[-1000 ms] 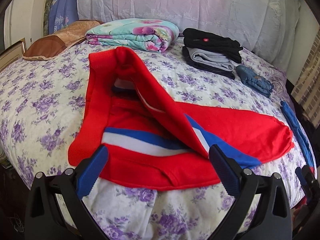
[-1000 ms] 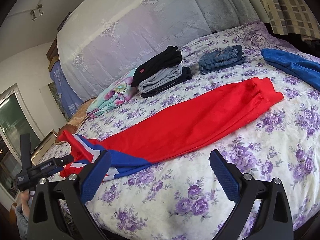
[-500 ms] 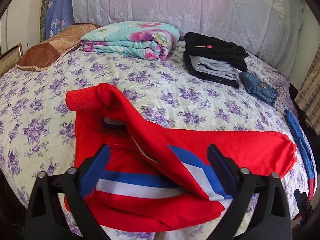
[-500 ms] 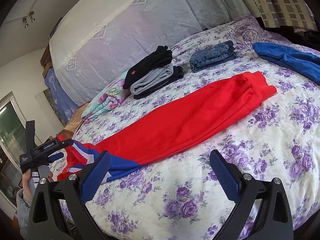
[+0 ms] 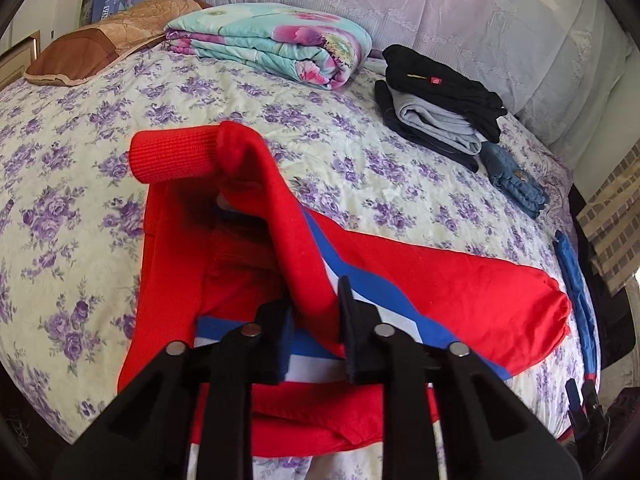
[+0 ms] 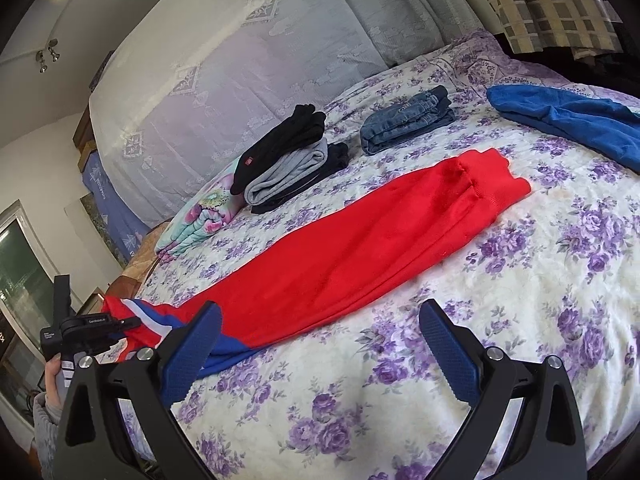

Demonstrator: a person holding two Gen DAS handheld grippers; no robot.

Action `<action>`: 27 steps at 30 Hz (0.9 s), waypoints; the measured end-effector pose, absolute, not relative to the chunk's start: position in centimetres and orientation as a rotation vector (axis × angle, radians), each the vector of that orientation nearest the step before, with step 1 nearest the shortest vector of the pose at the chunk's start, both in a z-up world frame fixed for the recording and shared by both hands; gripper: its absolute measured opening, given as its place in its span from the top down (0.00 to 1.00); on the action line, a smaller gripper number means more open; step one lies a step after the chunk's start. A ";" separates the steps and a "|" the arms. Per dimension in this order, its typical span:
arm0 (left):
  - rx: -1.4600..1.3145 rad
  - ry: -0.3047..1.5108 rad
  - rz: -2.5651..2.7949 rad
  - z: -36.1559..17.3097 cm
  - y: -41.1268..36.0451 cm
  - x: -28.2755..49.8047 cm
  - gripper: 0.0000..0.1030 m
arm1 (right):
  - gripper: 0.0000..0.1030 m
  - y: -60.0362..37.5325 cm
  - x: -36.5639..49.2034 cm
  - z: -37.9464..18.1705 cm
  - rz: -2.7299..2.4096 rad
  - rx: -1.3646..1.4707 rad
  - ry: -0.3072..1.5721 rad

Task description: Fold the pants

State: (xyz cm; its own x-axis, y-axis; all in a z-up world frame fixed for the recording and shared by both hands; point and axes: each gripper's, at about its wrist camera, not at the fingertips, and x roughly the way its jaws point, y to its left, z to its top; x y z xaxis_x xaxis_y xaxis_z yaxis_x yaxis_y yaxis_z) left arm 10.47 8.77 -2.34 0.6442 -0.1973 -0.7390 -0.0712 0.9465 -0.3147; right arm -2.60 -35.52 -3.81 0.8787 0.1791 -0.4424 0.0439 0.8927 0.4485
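Red pants (image 5: 440,280) with blue and white stripes lie on the flowered bed (image 5: 60,160). My left gripper (image 5: 316,320) is shut on a raised fold of the red fabric near the waist, and the ribbed waistband (image 5: 176,156) stands up beyond it. In the right wrist view the pants (image 6: 360,248) stretch diagonally, with the leg cuffs (image 6: 496,176) at the far right and the striped waist at the left by the left gripper (image 6: 84,328). My right gripper (image 6: 316,344) is open and empty, above the bed's near edge beside the legs.
A stack of folded black and grey clothes (image 5: 436,100), folded jeans (image 5: 516,180) and a folded flowered blanket (image 5: 276,44) lie at the back of the bed. A blue garment (image 6: 572,120) lies at the far right. A brown pillow (image 5: 104,36) is at the back left.
My left gripper has moved in over the pants and closed on the raised red fold; it was open before. My right gripper has stayed open and shifted only slightly.
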 end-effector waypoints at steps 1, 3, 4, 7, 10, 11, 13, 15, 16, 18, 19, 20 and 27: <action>-0.346 0.867 -0.082 -2.2 9.0 10.2 0.85 | 0.04 -36.1 -2.4 -3.8 0.062 0.463 0.497; -0.375 0.856 -0.099 -1.6 9.4 9.9 0.86 | 0.04 -37.8 -2.1 -3.6 0.028 0.478 0.492; -0.378 0.845 -0.103 -1.1 9.6 9.8 0.86 | 0.04 -38.9 -1.8 -3.5 0.007 0.498 0.489; -0.367 0.806 -0.104 0.6 9.7 10.0 0.86 | 0.04 -41.5 -0.9 -3.3 -0.021 0.547 0.491; -0.350 0.789 -0.107 1.7 9.5 10.6 0.86 | 0.04 -42.9 0.6 -3.7 -0.039 0.552 0.515; -0.346 0.792 -0.104 1.7 9.4 10.9 0.86 | 0.04 -43.4 1.4 -4.1 -0.058 0.556 0.540; -0.346 0.808 -0.102 1.2 9.1 11.3 0.86 | 0.05 -44.1 2.4 -5.0 -0.046 0.599 0.574; -0.343 0.831 -0.100 0.5 8.8 11.4 0.86 | 0.08 -44.9 3.5 -6.0 -0.034 0.668 0.612; -0.340 0.838 -0.095 0.1 8.7 11.3 0.86 | 0.09 -45.2 3.8 -6.3 -0.032 0.692 0.618; -0.344 0.839 -0.083 -0.4 8.7 11.0 0.65 | 0.09 -45.8 4.3 -6.6 -0.035 0.729 0.617; -0.349 0.835 -0.076 -0.4 8.7 10.8 0.53 | 0.09 -45.9 4.7 -6.5 -0.031 0.740 0.618; -0.357 0.828 -0.068 -0.5 8.8 10.6 0.35 | 0.09 -46.0 5.1 -6.5 -0.028 0.750 0.620; -0.418 0.843 -0.050 -1.4 9.5 10.3 0.31 | 0.15 -46.6 7.0 -6.9 -0.016 0.831 0.608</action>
